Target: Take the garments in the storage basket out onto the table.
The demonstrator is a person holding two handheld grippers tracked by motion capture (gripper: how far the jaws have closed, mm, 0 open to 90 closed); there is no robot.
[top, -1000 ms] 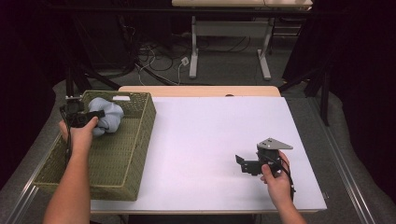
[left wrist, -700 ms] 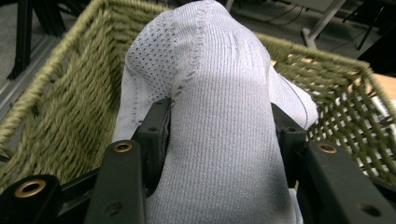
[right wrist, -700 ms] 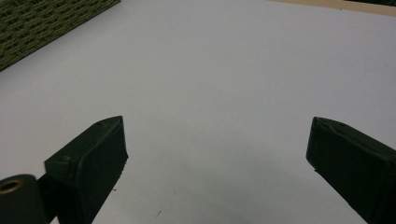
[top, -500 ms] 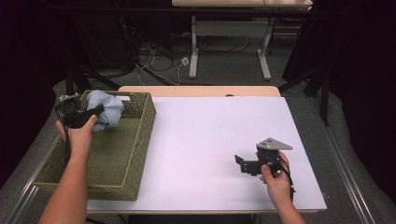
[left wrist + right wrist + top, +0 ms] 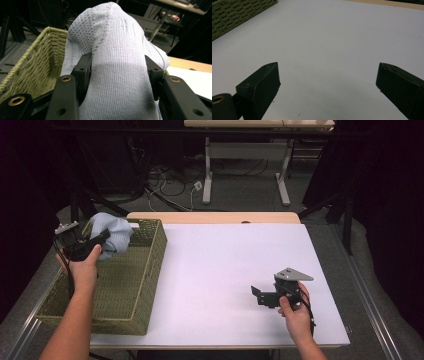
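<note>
**Left gripper lifts a pale blue knit cloth over the basket; right gripper rests open on the counter**

From the high view I see a white counter (image 5: pixel 220 270) with a wooden strip along its far edge. A woven olive-green basket (image 5: pixel 145 285) sits on the counter's left side, reaching from the near edge almost to the far one.

My left gripper (image 5: pixel 97 241) is raised above the far left corner of the basket, held in the person's left hand (image 5: pixel 84 267). Its jaws pinch a pale blue knit cloth (image 5: pixel 111 231), which bunches up in a rounded mass above the basket's far rim. In the left gripper view the cloth (image 5: pixel 117 67) rises between the two black jaws, which press into it from both sides; the fabric is ribbed, with a patch of small holes at its upper left. The basket's woven wall (image 5: pixel 37 65) shows behind and to the left.

My right gripper (image 5: pixel 260 295) sits low on the near right part of the counter, well apart from the basket, in the person's right hand (image 5: pixel 295 312). A grey three-cornered plate tops it. In the right gripper view its jaws stand spread wide over bare white counter (image 5: pixel 324 45), with nothing between them. A corner of the basket (image 5: pixel 234 15) shows at upper left.
</note>
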